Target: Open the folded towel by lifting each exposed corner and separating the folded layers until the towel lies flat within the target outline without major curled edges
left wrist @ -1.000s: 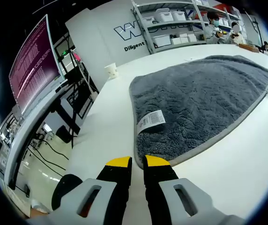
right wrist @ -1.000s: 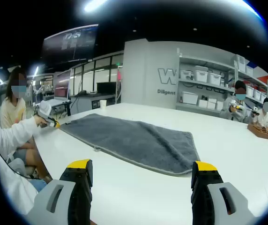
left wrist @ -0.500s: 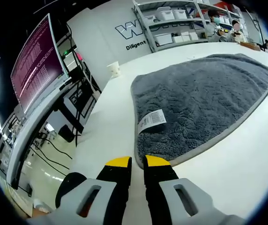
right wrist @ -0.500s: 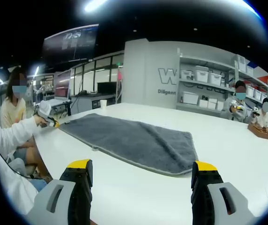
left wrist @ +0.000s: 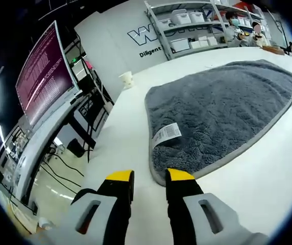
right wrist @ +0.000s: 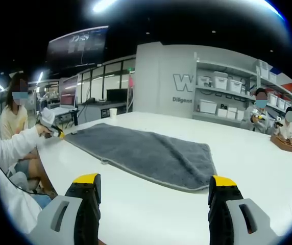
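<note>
A: What surrounds the towel (left wrist: 222,109)?

B: It lies spread on the white table (left wrist: 130,132), grey and plush, with a white care label (left wrist: 166,133) near its closest corner. Beyond its far corner in the left gripper view stands a small white paper cup (left wrist: 127,79), well apart from the cloth. A large monitor (left wrist: 44,76) with lines of text hangs past the table edge, over a tangle of cables on the floor.

A: And the grippers?

B: The left gripper (left wrist: 143,177) has its yellow-tipped jaws slightly parted, holding nothing, one tip just beside the towel's nearest corner (whether it touches the hem is hard to tell). The right gripper (right wrist: 153,181) has its jaws spread wide and empty, above bare table, with the towel's long edge near but apart from them.

A: Anything in the way?

B: Nothing lies on the towel. In the right gripper view the left gripper shows small at the towel's far left corner, held by a white sleeve (right wrist: 13,145).

A: What is unclear?

B: The wall lettering (right wrist: 183,83) is cut off by shelving (right wrist: 222,97) with white bins. Seated people (right wrist: 276,125) at the back right are too small to read, and a target outline cannot be made out.
</note>
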`<action>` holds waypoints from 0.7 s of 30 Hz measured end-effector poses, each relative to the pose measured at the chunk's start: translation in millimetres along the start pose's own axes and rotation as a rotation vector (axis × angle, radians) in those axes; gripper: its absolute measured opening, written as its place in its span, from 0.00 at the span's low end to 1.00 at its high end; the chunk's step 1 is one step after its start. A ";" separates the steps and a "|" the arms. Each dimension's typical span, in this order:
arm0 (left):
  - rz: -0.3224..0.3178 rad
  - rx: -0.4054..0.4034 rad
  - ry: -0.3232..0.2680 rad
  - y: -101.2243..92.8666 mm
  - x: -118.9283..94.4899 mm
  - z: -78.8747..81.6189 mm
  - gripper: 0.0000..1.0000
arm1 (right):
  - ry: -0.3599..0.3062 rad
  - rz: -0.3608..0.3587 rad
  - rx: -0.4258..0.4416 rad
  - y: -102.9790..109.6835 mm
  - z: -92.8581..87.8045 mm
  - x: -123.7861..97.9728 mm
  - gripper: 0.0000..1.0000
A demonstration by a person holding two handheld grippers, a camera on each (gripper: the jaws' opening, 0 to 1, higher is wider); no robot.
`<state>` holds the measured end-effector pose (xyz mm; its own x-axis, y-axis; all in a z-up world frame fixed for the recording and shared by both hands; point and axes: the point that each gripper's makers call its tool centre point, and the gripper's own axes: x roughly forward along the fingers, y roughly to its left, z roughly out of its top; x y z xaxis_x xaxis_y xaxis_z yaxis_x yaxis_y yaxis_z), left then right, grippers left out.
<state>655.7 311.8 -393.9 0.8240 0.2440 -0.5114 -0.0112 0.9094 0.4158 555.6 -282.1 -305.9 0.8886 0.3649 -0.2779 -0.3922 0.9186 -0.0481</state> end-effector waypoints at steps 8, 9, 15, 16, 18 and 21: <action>-0.031 -0.101 -0.102 -0.9 -19.3 22.2 0.40 | 0.004 0.001 -0.001 0.7 -1.5 1.2 0.86; -0.037 -0.106 -0.104 -2.6 -22.4 23.0 0.42 | 0.004 0.001 -0.001 0.7 -1.6 1.3 0.86; -0.081 -0.130 -0.157 -13.5 -40.7 36.0 0.55 | 0.015 0.001 -0.005 1.7 -4.4 3.3 0.86; -0.092 -0.136 -0.165 -15.9 -44.1 38.1 0.56 | 0.017 0.000 -0.005 2.1 -4.6 3.8 0.86; -0.113 -0.143 -0.185 -21.1 -51.2 42.8 0.60 | 0.021 0.000 -0.008 3.1 -5.3 4.9 0.86; -0.136 -0.144 -0.202 -26.6 -58.1 47.2 0.66 | 0.030 0.002 -0.016 5.1 -6.6 7.3 0.86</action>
<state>634.8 257.6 -339.8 0.9195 0.0574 -0.3890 0.0390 0.9711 0.2354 558.6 -275.7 -314.5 0.8803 0.3616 -0.3070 -0.3978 0.9154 -0.0625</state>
